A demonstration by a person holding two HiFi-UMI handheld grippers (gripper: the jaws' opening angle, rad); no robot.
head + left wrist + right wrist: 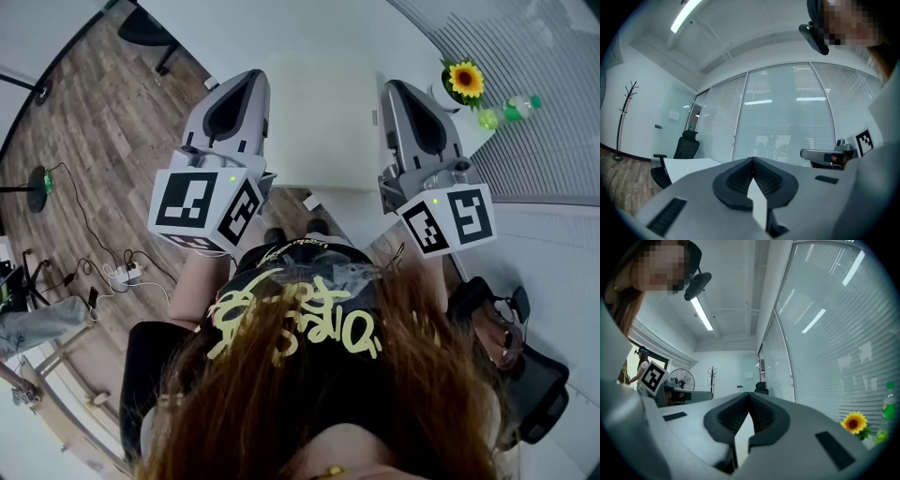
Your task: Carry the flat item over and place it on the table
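The flat item is a cream-white square board [319,122], held level in front of the person. In the head view my left gripper [251,101] sits at the board's left edge and my right gripper [398,103] at its right edge. In the left gripper view the left gripper [752,161] has its jaws closed on a thin white edge of the board [758,201]. The right gripper view shows the same: the right gripper [749,397] is closed on the board's edge [743,432]. The white table [309,28] lies beyond and under the board.
A sunflower in a pot [466,81] and a green bottle [518,108] stand on the table's right end by the blinds. An office chair [150,33] is at the far left. Cables and a power strip [122,274] lie on the wood floor.
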